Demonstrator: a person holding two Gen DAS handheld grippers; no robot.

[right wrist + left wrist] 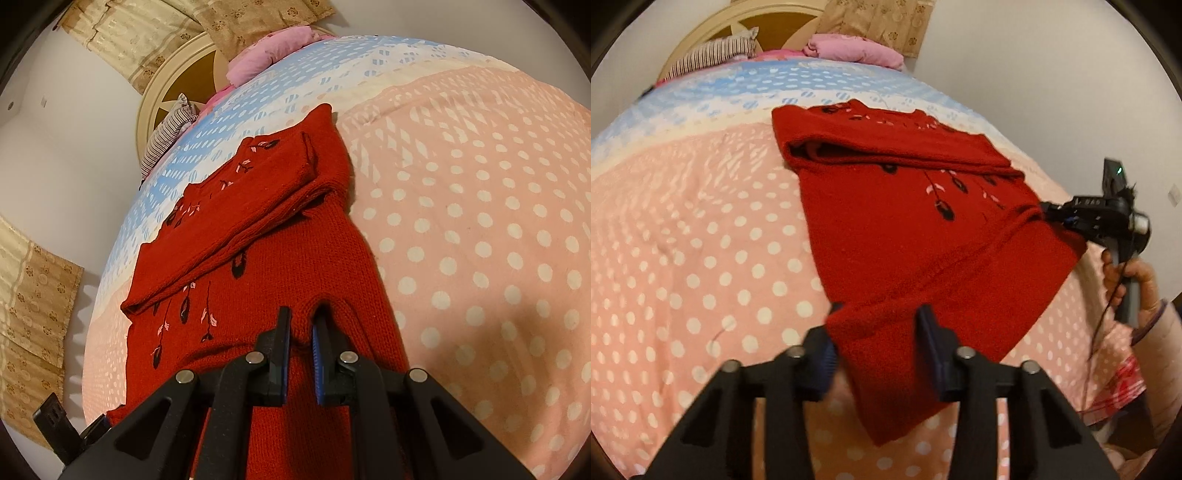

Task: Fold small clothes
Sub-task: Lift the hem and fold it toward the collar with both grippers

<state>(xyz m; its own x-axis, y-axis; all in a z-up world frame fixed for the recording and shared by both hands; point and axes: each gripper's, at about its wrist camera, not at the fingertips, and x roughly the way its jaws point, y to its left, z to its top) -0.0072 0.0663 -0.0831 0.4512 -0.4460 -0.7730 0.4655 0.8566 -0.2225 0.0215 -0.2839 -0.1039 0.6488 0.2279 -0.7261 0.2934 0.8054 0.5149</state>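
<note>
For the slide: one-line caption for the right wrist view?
Right tongs shut on a pinched ridge of the red knit sweater, sleeve folded across it, on the polka-dot bedspread.

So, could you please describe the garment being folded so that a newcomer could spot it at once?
Start at the bed with its pink polka-dot cover. On it lies a red knitted sweater, one sleeve folded across its chest. Only it has black and pink embroidered leaves; the pink clothes by the headboard are plain.

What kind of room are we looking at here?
Most likely a bedroom: a red knitted sweater lies on a pink polka-dot bedspread, with a cream curved headboard and a striped pillow at the far end.
</note>
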